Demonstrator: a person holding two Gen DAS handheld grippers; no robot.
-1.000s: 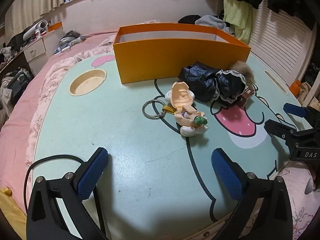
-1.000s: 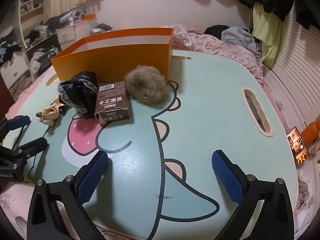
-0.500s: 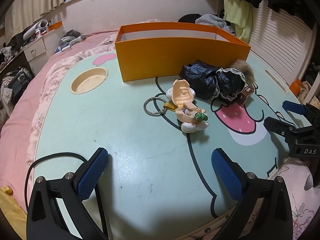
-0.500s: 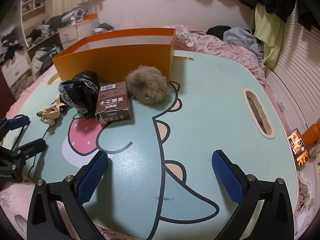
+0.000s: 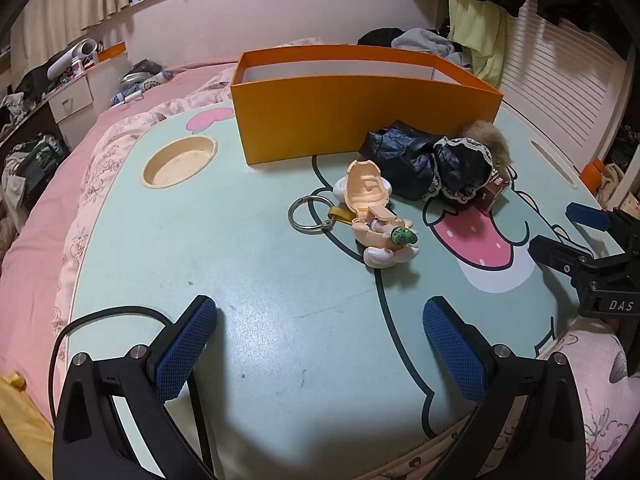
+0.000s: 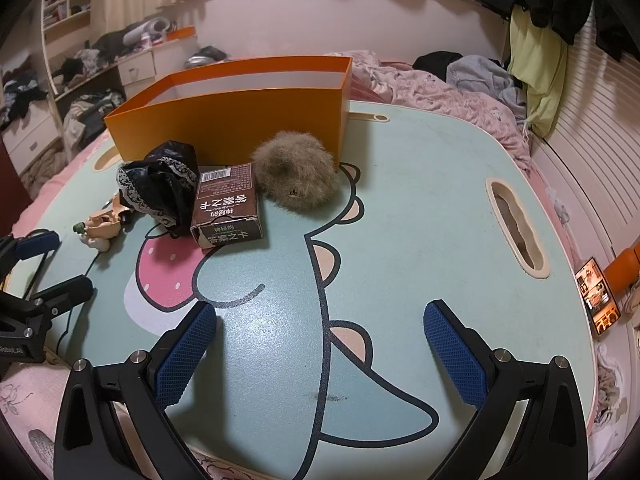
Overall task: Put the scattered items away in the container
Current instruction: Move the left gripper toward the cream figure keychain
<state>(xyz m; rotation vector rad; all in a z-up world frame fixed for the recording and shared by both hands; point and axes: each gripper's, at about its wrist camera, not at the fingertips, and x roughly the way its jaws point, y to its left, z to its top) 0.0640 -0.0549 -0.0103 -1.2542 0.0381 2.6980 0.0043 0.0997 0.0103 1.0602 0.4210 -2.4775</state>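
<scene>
An open orange box (image 5: 360,120) stands at the back of the cartoon table; it also shows in the right wrist view (image 6: 240,120). In front of it lie a peach toy keychain with a metal ring (image 5: 372,212), a black lace-trimmed cloth (image 5: 432,164), a brown carton (image 6: 226,210) and a furry brown ball (image 6: 296,170). My left gripper (image 5: 320,344) is open and empty above the table's near edge, well short of the keychain. My right gripper (image 6: 320,344) is open and empty above the table, short of the carton.
The table (image 5: 200,248) has a round cup recess (image 5: 178,160) at the left and a slot handle (image 6: 516,228) at the right. A black cable (image 5: 100,316) runs by the left gripper. A phone (image 6: 596,296) lies off the table's right. Pink bedding surrounds the table.
Both grippers have drifted slightly; the view has shifted a little. Nothing on the table has moved and both grippers stay open.
</scene>
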